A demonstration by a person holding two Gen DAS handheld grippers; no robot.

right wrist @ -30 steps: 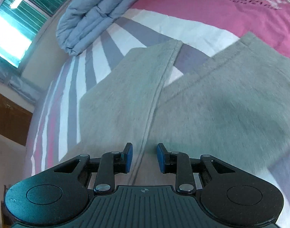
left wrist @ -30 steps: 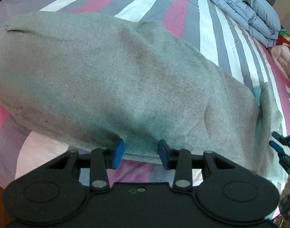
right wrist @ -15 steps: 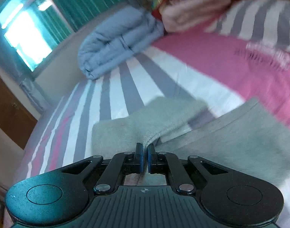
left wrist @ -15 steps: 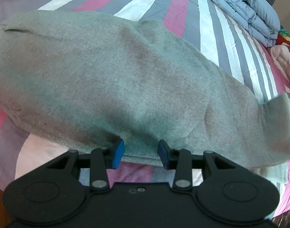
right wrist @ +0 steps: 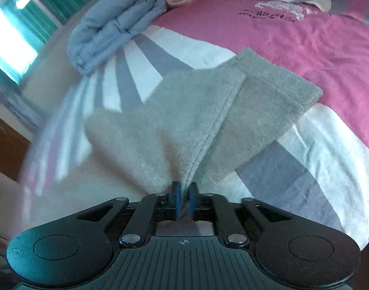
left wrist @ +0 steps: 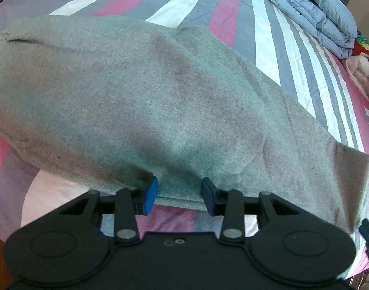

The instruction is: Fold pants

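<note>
Grey fleece pants lie across the striped bed. My left gripper is open, its blue pads on either side of the pants' near edge, low over the cloth. My right gripper is shut on the hem of the pants and holds that end lifted off the bed, the leg ends hanging in a fold in front of it. The right gripper's tip also shows at the right edge of the left wrist view.
The bed cover has pink, grey and white stripes. A folded blue quilt lies at the far right, also in the right wrist view. Pink bedding lies beside it. A window is at left.
My right gripper closed on the pants' hem and lifted that end up off the bed. My left gripper stayed open at the near edge.
</note>
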